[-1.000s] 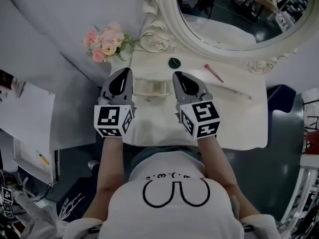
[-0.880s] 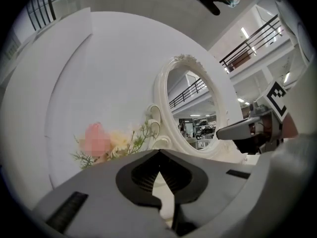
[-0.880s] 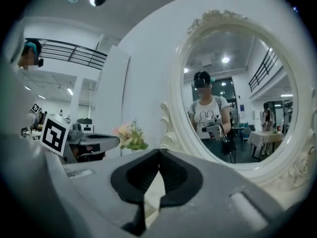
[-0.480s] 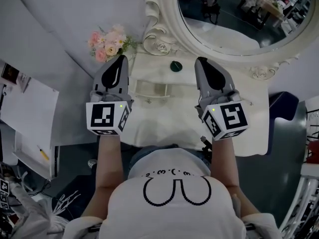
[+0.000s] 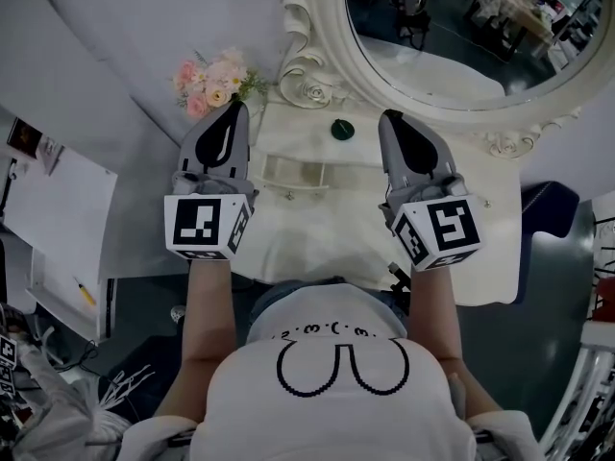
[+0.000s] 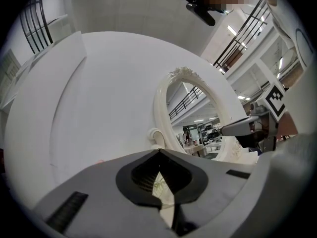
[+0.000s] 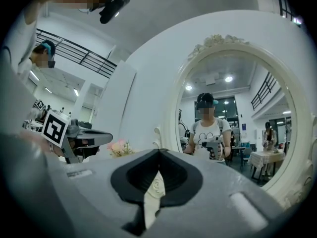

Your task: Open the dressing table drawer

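Head view, near to far. Two forearms reached from the person's white shirt (image 5: 336,392) over the desk (image 5: 327,233), each bearing one gripper with one marker cube.

Against the frame a second before, both grippers stood higher and further apart. They had flanked the drawer closely then. The right gripper (image 5: 388,118) had since swung outward and now covered the red stick that had lain in the open. From the frame half a second before, almost nothing had changed.

The left gripper (image 5: 236,109) had its jaws pressed together with nothing between them. The right gripper's jaws were likewise closed and empty. Both pointed across the desk toward the mirror (image 5: 442,60) and touched nothing.

The drawer (image 5: 291,172) sat at the back of the desk between the two grippers, nearer the left one, with its knob (image 5: 286,196) on the near side. Neither gripper was on it.

Counted: two grippers, two cubes, one drawer, one green disc (image 5: 337,129) just beyond the drawer, one bunch of pink flowers (image 5: 213,78) beyond the left gripper, and one oval mirror in a carved white frame.
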